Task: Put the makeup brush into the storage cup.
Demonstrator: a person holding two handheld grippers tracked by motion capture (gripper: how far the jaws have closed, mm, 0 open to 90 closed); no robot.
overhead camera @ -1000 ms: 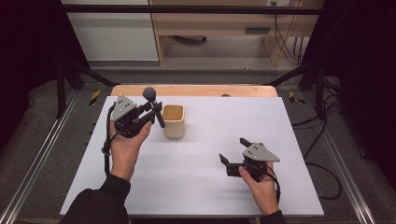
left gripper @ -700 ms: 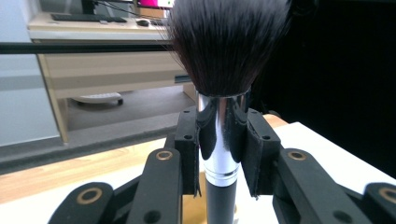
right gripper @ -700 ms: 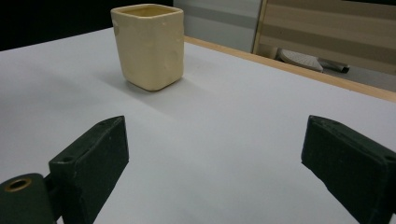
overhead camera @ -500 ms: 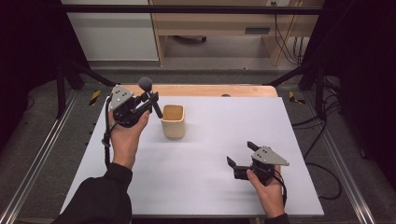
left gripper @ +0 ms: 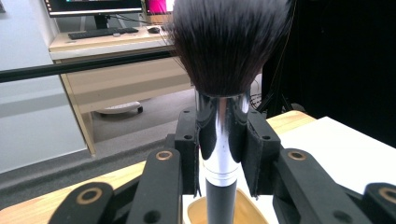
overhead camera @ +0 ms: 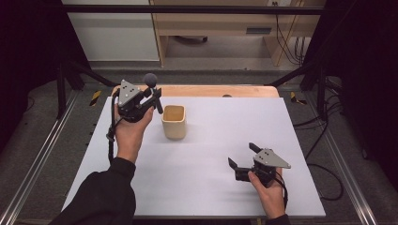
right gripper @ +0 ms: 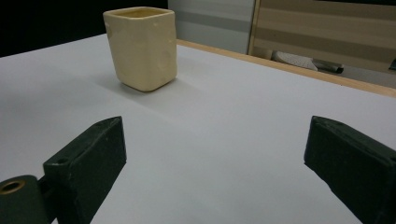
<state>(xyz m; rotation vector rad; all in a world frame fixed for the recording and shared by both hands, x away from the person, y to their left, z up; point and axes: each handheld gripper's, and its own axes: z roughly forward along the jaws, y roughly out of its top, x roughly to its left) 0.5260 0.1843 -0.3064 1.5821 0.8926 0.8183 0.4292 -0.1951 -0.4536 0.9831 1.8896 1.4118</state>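
Brush [left gripper: 219,93] in your left gripper [overhead camera: 152,96] now sits slightly farther back and higher than half a second ago, its dark bristles up and its handle slanting down toward the cream cup [overhead camera: 174,122] just right of it. Your jaws are clamped on the chrome ferrule [left gripper: 220,140]. The cup stands upright on the white table [overhead camera: 211,187], on the far left part, unmoved. Your right gripper [overhead camera: 243,159] has shifted a little nearer at the near right, resting low over the table, jaws spread wide with nothing between them.
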